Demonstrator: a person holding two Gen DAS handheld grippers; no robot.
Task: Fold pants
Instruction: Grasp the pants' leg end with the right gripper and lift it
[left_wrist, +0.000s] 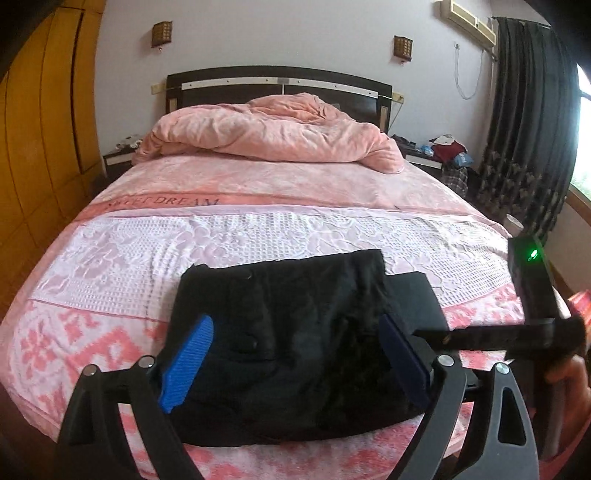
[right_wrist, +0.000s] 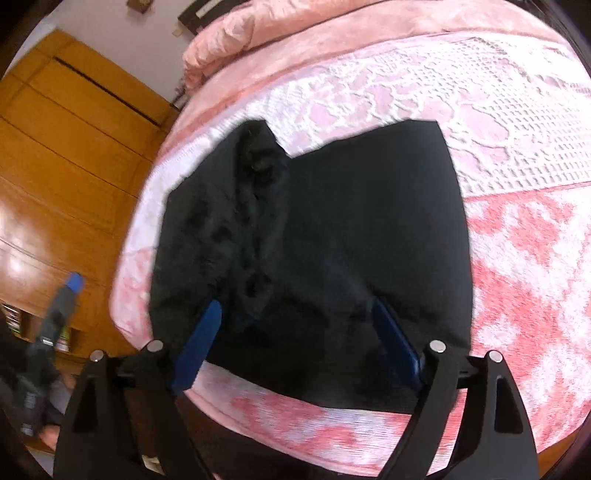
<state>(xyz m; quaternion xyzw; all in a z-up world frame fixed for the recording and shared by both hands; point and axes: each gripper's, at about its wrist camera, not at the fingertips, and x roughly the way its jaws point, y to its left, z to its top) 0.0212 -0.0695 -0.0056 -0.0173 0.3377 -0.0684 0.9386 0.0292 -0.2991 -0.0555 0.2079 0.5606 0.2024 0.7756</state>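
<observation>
Black pants (left_wrist: 295, 332) lie folded in a compact stack near the foot of the bed (left_wrist: 110, 258), with a lower layer sticking out to the right. My left gripper (left_wrist: 295, 332) is open, its blue fingers (left_wrist: 188, 362) wide apart above the pants, holding nothing. My right gripper (right_wrist: 295, 321) is open too, hovering over the same pants (right_wrist: 351, 221) near the bed's front edge. The right gripper's body (left_wrist: 535, 295) shows at the right of the left wrist view. The left gripper (right_wrist: 55, 325) shows blurred at the left of the right wrist view.
A crumpled pink duvet (left_wrist: 266, 129) lies at the head of the bed under a dark headboard (left_wrist: 277, 79). A wooden wardrobe (left_wrist: 40, 147) stands left. Cluttered nightstands (left_wrist: 447, 149) and dark curtains (left_wrist: 528, 140) are to the right.
</observation>
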